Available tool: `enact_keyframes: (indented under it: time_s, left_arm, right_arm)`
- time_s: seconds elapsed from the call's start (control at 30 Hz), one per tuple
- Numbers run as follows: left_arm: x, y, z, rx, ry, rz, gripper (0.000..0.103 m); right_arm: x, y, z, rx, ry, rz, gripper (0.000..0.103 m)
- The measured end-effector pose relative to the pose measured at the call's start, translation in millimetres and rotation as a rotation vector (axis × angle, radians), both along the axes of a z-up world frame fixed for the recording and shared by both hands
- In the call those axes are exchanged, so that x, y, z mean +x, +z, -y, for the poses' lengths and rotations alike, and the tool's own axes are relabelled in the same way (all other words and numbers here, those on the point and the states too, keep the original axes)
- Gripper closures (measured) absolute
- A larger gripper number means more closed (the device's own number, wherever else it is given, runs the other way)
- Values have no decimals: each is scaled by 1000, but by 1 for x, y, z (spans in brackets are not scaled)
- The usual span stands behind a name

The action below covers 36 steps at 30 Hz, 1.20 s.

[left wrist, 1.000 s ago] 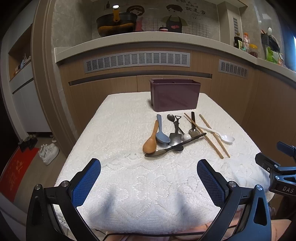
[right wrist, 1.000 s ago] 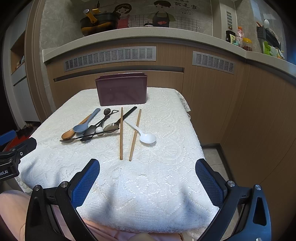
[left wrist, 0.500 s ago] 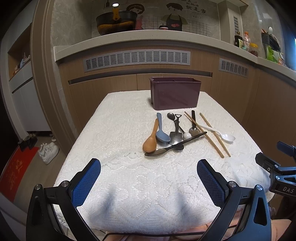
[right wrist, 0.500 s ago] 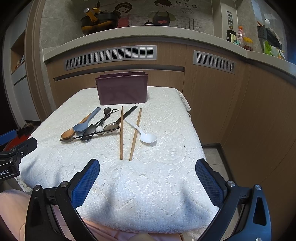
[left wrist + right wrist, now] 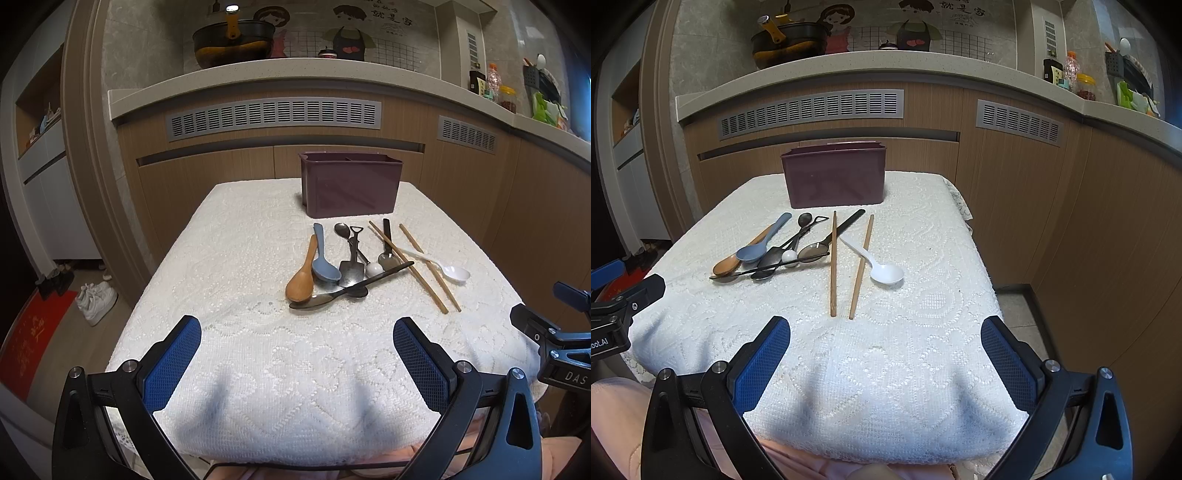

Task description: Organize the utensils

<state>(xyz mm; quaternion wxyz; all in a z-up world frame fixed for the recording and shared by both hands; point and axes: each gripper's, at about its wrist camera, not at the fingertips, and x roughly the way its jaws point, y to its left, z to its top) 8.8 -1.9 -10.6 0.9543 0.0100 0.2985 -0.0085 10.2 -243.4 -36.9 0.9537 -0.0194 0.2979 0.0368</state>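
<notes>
A dark purple utensil box (image 5: 351, 186) (image 5: 836, 175) stands at the far end of the white lace-covered table (image 5: 240, 258). In front of it lie a wooden spoon (image 5: 301, 282), a blue spoon (image 5: 323, 260), several metal spoons (image 5: 351, 271), two wooden chopsticks (image 5: 833, 266) and a white spoon (image 5: 882, 271). My left gripper (image 5: 295, 360) is open and empty over the near table edge. My right gripper (image 5: 884, 360) is open and empty over the near right edge. Each gripper shows at the side of the other's view.
Wooden cabinets and a counter with a pan (image 5: 231, 42) rise behind the table. The floor drops away on the left with white shoes (image 5: 96, 301) and a red mat (image 5: 26, 343). A cabinet wall stands close on the right (image 5: 1089, 221).
</notes>
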Motion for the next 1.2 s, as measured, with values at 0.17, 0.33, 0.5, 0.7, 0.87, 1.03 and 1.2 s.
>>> enact_keyframes:
  time_s: [0.17,0.33,0.5,0.7,0.87,1.03,1.2]
  left_arm:
    - [0,0,0,0,0,-1,0]
    - [0,0,0,0,0,-1,0]
    - [0,0,-1,-1,0,-1,0]
    - [0,0,-1,-1,0,-1,0]
    - [0,0,-1,-1,-1,-2,0]
    - [1,0,-1,-4,-5,-4,0]
    - [3,-4,-1,-1,-16,-13,0]
  right_arm:
    - [0,-1,0,-1,1,-2,0]
    - [0,-2,-1,-3,1,-3,0]
    - [0,-2,-1,-2,0,-3,0]
    - [0,-3,-1,-3,1,-6,0]
    - [1,-2,-1,-3,1,-6,0]
    - [1,-3,-1,-3,1,-7,0]
    - [3,-4,-1,-3,5,-16,0]
